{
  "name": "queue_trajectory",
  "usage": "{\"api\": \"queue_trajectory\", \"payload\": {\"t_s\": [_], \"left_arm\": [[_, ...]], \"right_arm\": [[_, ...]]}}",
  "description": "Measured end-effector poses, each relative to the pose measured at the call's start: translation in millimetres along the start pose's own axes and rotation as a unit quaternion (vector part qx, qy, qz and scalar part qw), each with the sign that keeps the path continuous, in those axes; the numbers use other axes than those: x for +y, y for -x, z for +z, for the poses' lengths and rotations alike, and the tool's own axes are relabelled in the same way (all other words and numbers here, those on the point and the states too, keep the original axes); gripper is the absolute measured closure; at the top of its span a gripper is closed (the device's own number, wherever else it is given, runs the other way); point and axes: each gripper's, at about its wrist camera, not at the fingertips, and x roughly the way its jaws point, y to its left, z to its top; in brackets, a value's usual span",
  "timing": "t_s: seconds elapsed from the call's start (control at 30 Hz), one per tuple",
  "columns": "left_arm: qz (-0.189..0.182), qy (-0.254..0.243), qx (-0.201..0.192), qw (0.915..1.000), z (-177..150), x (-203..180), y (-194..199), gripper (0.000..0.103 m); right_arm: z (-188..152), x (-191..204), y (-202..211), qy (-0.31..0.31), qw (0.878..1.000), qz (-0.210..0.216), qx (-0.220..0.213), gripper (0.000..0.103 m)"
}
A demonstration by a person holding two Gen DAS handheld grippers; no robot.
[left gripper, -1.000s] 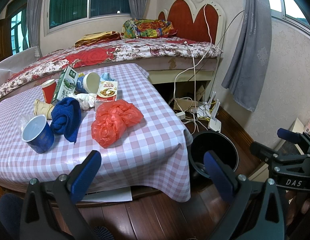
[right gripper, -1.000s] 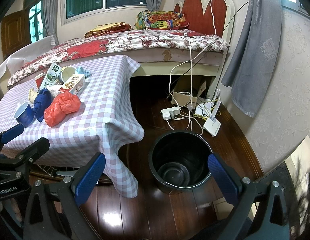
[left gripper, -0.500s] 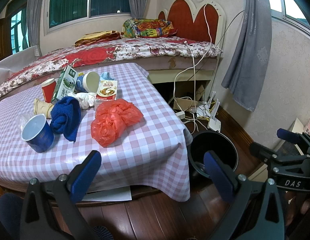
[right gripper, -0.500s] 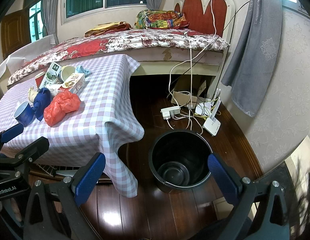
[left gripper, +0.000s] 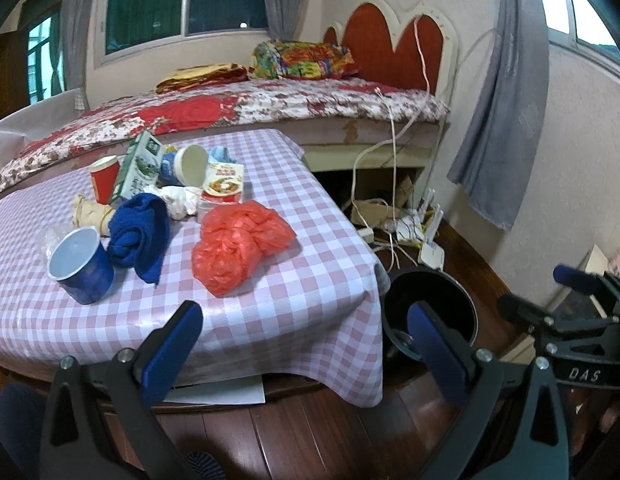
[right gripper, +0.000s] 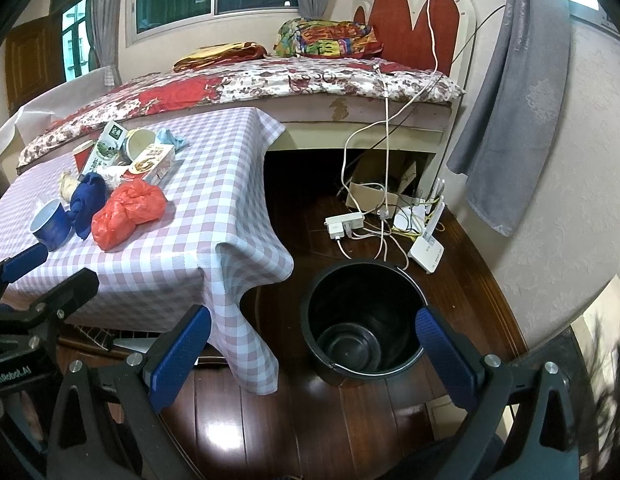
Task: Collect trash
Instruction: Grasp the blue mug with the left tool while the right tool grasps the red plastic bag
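Little has changed over the last second: my left tongs [left gripper: 306,338] have crept slightly nearer the worktop [left gripper: 294,304], both pairs wide and empty. The red plastic bag [left gripper: 238,246] lies near-centre; the black bin [right gripper: 363,322] waits empty, right, on the floor. Collecting hasn't begun.
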Motion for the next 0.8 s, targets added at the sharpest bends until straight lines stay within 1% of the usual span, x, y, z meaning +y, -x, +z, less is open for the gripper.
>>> {"api": "queue_trajectory", "payload": {"t_s": [0.13,0.17,0.33,0.43,0.53,0.63,0.7,0.73,0.8], "left_arm": [[0.016,0.015,-0.009,0.9997,1.1,15.2,2.0,0.000],[0.021,0.020,-0.012,0.9995,2.2,22.0,2.8,0.000],[0.069,0.038,-0.021,0.9967,2.4,57.0,4.1,0.000],[0.101,0.040,-0.017,0.9939,3.2,82.0,1.4,0.000],[0.135,0.050,-0.018,0.9894,2.7,110.7,-0.5,0.000],[0.153,0.071,-0.021,0.9854,0.7,139.4,-1.9,0.000],[0.162,0.086,-0.030,0.9826,-1.3,157.9,-3.5,0.000],[0.163,0.094,-0.034,0.9816,-2.5,165.8,-5.2,0.000],[0.168,0.103,-0.034,0.9798,-5.5,178.2,-11.6,0.000]], "right_arm": [[0.2,11.1,-1.6,0.011,1.000,0.015,0.003,0.000],[5.8,13.8,-1.8,0.014,1.000,0.019,0.003,0.000],[24.4,39.3,-15.5,0.044,0.998,0.032,0.004,0.000],[39.4,62.7,-25.6,0.062,0.997,0.051,-0.002,0.000],[52.6,95.0,-35.4,0.088,0.993,0.074,-0.007,0.000],[62.6,123.1,-41.0,0.104,0.990,0.093,-0.025,0.000],[67.7,139.9,-45.5,0.111,0.988,0.105,-0.035,0.000],[69.4,146.7,-48.6,0.112,0.987,0.106,-0.036,0.000],[71.9,160.6,-60.1,0.116,0.987,0.112,-0.023,0.000]]}}
